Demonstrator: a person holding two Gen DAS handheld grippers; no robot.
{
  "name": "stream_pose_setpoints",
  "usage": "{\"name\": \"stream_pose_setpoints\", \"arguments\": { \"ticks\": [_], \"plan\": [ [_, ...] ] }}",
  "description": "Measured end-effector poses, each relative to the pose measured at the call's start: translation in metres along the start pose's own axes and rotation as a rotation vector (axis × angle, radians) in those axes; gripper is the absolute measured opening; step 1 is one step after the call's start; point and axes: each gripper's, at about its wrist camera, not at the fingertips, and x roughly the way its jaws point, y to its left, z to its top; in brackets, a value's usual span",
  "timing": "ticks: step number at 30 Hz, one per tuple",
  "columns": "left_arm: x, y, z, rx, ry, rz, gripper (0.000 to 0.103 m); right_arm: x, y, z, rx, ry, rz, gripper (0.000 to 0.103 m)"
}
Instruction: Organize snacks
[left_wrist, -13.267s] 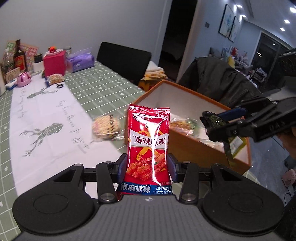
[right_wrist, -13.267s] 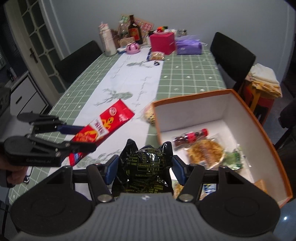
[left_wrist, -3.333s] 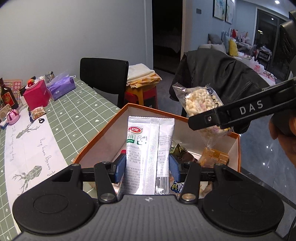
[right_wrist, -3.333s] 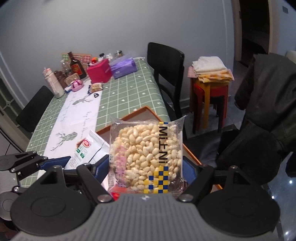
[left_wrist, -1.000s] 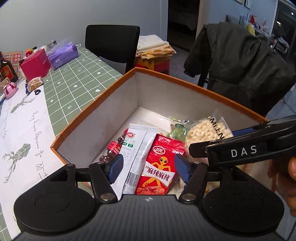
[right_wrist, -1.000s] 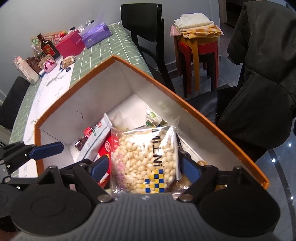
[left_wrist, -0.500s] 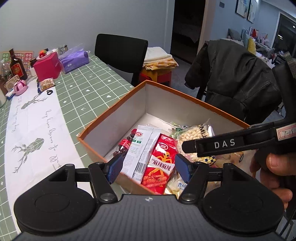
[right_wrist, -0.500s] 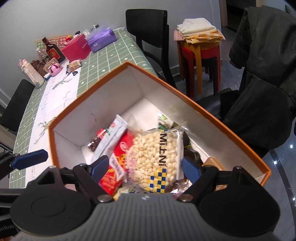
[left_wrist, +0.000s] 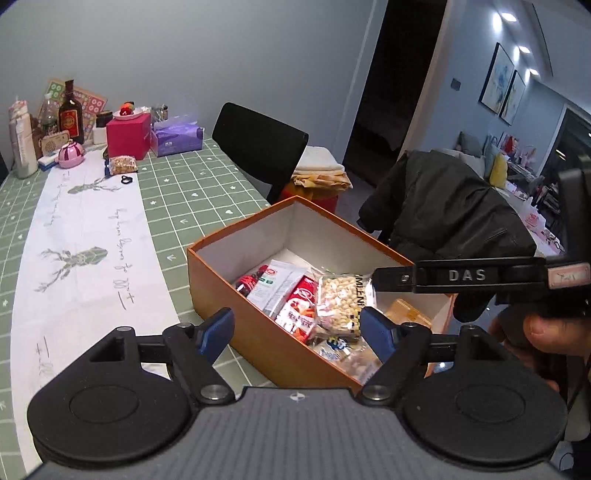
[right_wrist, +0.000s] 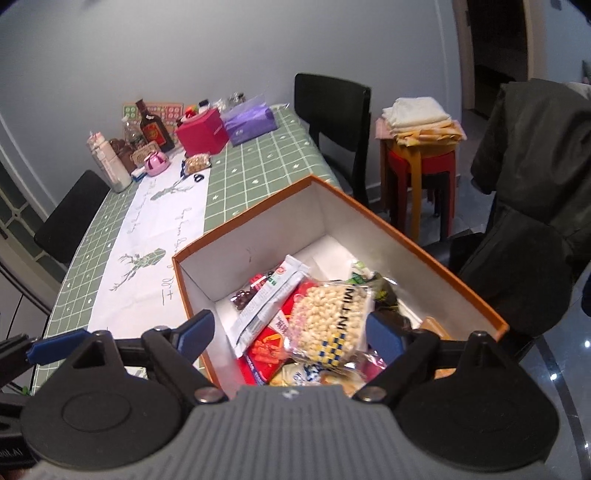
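Note:
The orange box (left_wrist: 236, 295) with white inner walls (right_wrist: 406, 236) stands at the table's near corner. In it lie a clear bag of puffed snacks (left_wrist: 340, 302) (right_wrist: 328, 317), a red spicy-strip packet (left_wrist: 299, 314) (right_wrist: 273, 339), a white packet (left_wrist: 277, 288) (right_wrist: 266, 306) and other snacks. My left gripper (left_wrist: 297, 330) hangs above and in front of the box, jaws opening, nothing between them. My right gripper (right_wrist: 290, 332) is above the box's near end, jaws opening too, and the puffed bag lies free below it. One right-gripper finger (left_wrist: 461, 275) reaches in from the right.
A green checked tablecloth (left_wrist: 192, 192) with a white runner (left_wrist: 85, 236) stretches away. At the far end are a small snack bag (left_wrist: 123, 164), a red box (left_wrist: 128, 136), a purple tissue pack (left_wrist: 177, 134) and bottles. A black chair (right_wrist: 332, 99), a stool (right_wrist: 421, 158) and a jacket (left_wrist: 443, 206) stand beside the table.
Both grippers have risen and drawn back from the box. The right gripper let go of the puffed snack bag, which now rests in the box. Both pairs of jaws stand wider.

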Motion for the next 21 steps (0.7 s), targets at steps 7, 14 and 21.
{"name": "stream_pose_setpoints", "arguments": {
  "ticks": [7,14,21],
  "plan": [
    [-0.021,-0.018,-0.010,-0.020,-0.101,-0.003,0.093,-0.046,-0.015,-0.026,-0.003,-0.101,-0.091,0.093],
    [0.001,-0.026,-0.030,-0.048,-0.037,0.122,0.093,-0.068,-0.011,-0.062,-0.083,-0.128,-0.186,0.100],
    [0.018,-0.036,-0.048,0.003,0.089,0.247,0.093,-0.056,-0.015,-0.071,-0.074,-0.030,-0.197,0.100]
  ]
}}
